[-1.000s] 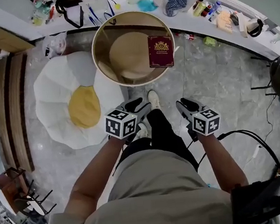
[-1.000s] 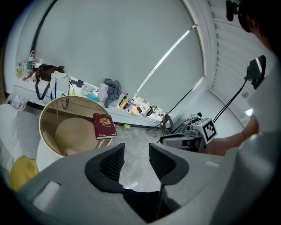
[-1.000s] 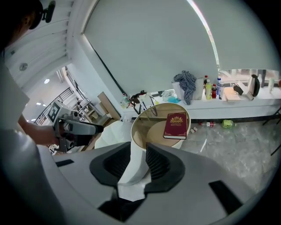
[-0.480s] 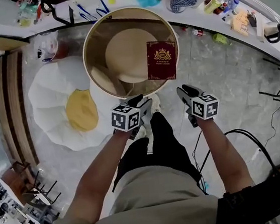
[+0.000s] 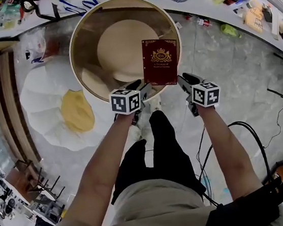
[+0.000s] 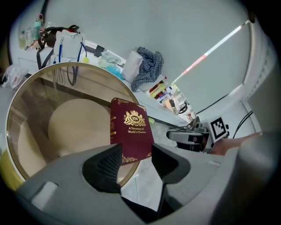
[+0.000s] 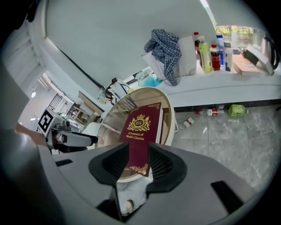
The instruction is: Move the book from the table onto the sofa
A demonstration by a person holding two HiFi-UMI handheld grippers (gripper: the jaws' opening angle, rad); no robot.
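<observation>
Book [image 5: 161,61]: lying at the desk's [image 5: 74,56] near rim, ungripped.
Left gripper [image 5: 141,88]: jaws opening, empty, nearing the book.
Right gripper [image 5: 184,79]: jaws opening, empty.
Change: both are now closer; grasp is coming next.

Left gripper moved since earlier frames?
Yes: the left gripper, jaws opening and empty, has advanced from well short of the round table's rim to right at it.
</observation>
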